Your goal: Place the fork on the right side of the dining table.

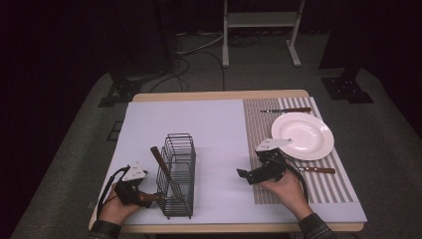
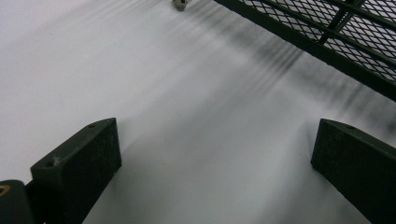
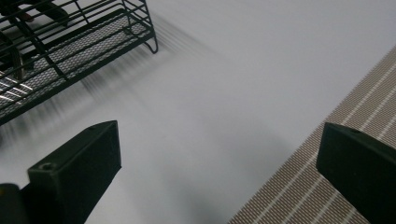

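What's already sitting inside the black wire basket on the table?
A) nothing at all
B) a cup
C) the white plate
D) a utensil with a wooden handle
D: a wooden-handled utensil leans inside the black wire basket, while the white plate lies apart on the striped placemat.

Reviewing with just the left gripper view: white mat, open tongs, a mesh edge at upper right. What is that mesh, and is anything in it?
Observer: It is a black wire basket; a wooden-handled utensil leans inside it.
Operator: Where are the right tongs?
Observer: The right tongs are open and empty over the white mat, at the edge of a striped placemat.
Operator: Anything on that placemat?
Observer: A white plate, with a wooden-handled knife beyond it and another wooden-handled piece on its near side.
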`<state>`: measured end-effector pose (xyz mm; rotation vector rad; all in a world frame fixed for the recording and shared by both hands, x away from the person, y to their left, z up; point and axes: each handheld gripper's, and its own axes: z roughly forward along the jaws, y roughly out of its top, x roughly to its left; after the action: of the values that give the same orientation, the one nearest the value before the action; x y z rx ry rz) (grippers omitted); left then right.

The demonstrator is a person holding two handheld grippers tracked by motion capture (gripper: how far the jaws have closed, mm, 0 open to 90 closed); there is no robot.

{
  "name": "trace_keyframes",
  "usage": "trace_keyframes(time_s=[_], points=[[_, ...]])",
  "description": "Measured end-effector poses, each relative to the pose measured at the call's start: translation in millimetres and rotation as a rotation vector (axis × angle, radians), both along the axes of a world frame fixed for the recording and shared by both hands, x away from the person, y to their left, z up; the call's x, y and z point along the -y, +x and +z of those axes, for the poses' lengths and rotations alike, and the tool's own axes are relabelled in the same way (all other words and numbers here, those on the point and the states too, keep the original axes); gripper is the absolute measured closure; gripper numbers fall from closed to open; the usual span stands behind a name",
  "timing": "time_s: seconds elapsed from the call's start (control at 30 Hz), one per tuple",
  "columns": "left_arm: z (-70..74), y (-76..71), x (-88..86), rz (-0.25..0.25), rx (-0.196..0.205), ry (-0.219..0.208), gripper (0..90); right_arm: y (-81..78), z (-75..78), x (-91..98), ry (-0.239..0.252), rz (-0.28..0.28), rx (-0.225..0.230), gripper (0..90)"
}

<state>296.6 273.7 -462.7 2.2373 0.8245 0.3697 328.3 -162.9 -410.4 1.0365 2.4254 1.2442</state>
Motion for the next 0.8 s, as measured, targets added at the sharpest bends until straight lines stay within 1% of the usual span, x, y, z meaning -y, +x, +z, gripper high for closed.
trace_keyframes(time_s=[0.17,0.33,0.47,0.6,0.67,0.73,0.8], points=[[0.1,0.0,-0.1,0.000,-0.001,0.001,0.0,0.5,-2.5,-16.2,-0.012,0.033,-0.002,0.0],[0.0,0.1,0.0,-0.001,0.000,0.000,0.0,0.9,-8.3,-33.6,-0.021,0.071,-0.003,0.0],[0.0,0.1,0.0,-0.001,0.000,0.000,0.0,1.0,-14.9,-47.6,-0.026,0.095,-0.004,0.0],[0.0,0.0,0.0,0.000,0.000,0.000,0.0,0.8,-21.4,-59.8,-0.034,0.106,0.000,0.0],[0.0,0.2,-0.1,-0.002,0.001,0.001,0.0,0.8,-25.9,-66.2,-0.039,0.109,-0.008,0.0],[0.0,0.2,-0.1,-0.002,0.001,0.001,0.0,1.5,-31.6,-72.6,-0.057,0.122,-0.009,0.0],[0.0,0.2,-0.1,-0.003,0.001,0.001,0.0,1.3,-35.7,-77.4,-0.065,0.129,-0.010,0.0]])
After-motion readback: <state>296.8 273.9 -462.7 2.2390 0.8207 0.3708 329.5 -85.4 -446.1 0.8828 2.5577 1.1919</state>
